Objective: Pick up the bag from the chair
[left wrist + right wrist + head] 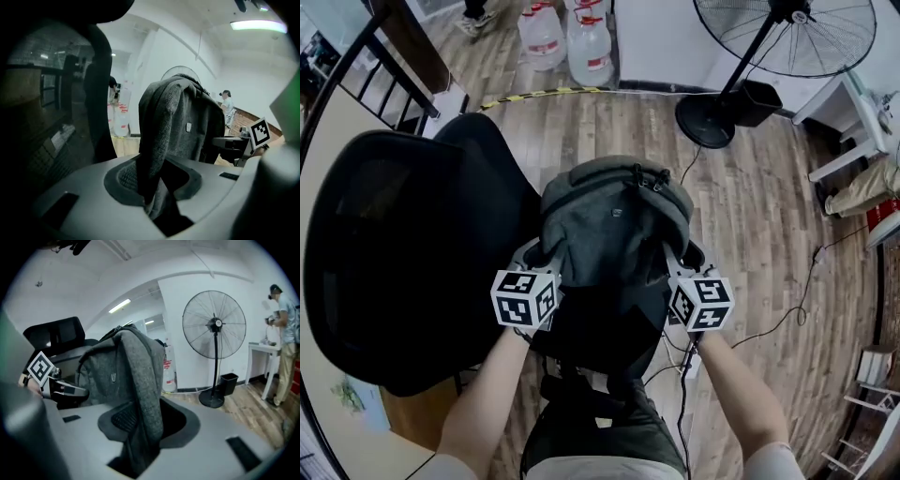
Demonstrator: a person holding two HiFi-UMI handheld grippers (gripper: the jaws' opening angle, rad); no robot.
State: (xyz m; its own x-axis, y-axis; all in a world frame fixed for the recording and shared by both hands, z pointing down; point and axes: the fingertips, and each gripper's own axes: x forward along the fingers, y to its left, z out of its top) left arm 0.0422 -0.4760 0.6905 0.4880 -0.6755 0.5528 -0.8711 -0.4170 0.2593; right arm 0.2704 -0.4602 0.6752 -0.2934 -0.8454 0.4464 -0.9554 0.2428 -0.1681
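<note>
Left gripper [532, 258] and right gripper [675, 261] clamp the bag [614, 220] (wood floor [750, 216], fan [787, 33] beyond).

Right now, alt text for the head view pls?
The left tongs and right tongs grip a grey backpack by its sides, over a black office chair, seen from above. Wood floor, a pedestal fan and water jugs lie beyond.

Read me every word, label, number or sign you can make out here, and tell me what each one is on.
Nothing here can be quoted as readable text.
Red labels on the water jugs: too small to read.
Small tag on the front of the bag: too small to read.
Faces of the marker cubes: black-and-white square patterns, no words or numbers.
</note>
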